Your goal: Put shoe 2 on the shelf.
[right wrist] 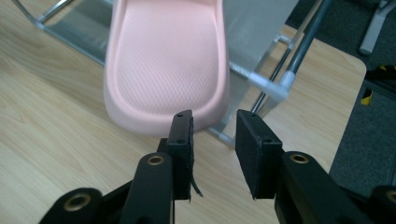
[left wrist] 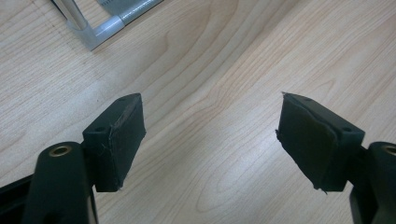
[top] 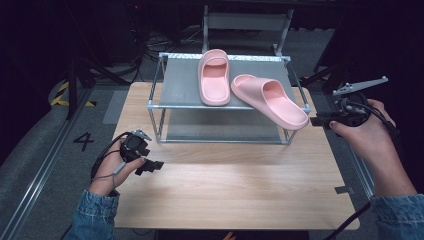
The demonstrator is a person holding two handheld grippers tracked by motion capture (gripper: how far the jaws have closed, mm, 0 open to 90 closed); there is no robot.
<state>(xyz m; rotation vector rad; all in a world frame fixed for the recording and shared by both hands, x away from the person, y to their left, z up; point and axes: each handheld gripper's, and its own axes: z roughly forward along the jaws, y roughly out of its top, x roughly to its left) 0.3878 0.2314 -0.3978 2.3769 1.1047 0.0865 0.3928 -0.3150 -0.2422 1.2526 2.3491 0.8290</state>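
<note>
My right gripper (right wrist: pixel 212 126) is unclenched with a moderate gap between its jaws, holding nothing, and points at the heel of a pink foam slide sandal (right wrist: pixel 168 60) just ahead of it. That sandal (top: pixel 270 100) lies on the top shelf of a small metal-framed rack (top: pixel 165 97), its heel jutting past the rack's front corner toward my gripper. A second pink slide sandal (top: pixel 215 76) lies flat on the shelf beyond it. My left gripper (left wrist: pixel 210 140) hangs spread wide and empty over bare wooden worktop (left wrist: pixel 224 70). I judge the risk is a nudge: if one pad strikes the overhanging heel rather than straddling it, the sandal could pivot and tip off the shelf.
</note>
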